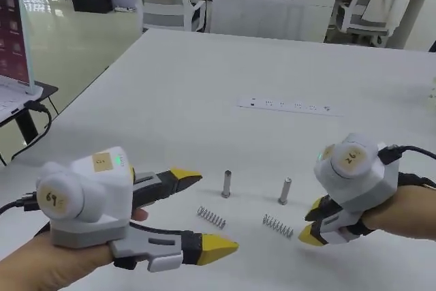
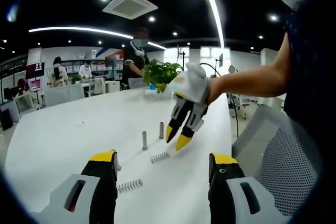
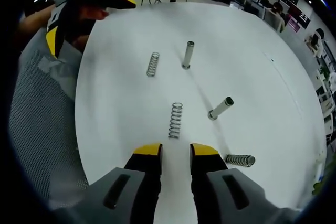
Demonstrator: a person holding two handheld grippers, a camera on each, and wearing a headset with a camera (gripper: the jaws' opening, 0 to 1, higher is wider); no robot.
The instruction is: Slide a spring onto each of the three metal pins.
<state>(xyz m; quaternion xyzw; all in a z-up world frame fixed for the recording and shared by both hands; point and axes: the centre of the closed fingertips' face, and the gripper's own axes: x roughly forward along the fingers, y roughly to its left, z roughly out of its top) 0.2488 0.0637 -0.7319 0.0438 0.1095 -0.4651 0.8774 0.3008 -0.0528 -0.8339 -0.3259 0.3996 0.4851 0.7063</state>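
Head view. Left gripper (image 1: 201, 210): jaws spread wide, empty. Right gripper (image 1: 313, 219): jaws slightly parted, empty. Left pin (image 1: 226, 183) and right pin (image 1: 285, 191) stood upright on the table (image 1: 170, 100). Left spring (image 1: 211, 217) and right spring (image 1: 278, 225) lay flat, each near its gripper's tips.

Left gripper view. Left spring (image 2: 129, 185) lay between the spread jaws, nearer the left-hand one. Right spring (image 2: 160, 156) lay beyond, beneath the right gripper (image 2: 176, 137).

Right gripper view. Right spring (image 3: 175, 120) lay straight ahead of the narrow gap, clear of the tips. A coiled piece (image 3: 240, 159) lay beside the right-hand jaw (spring alone or over a pin: undetermined).
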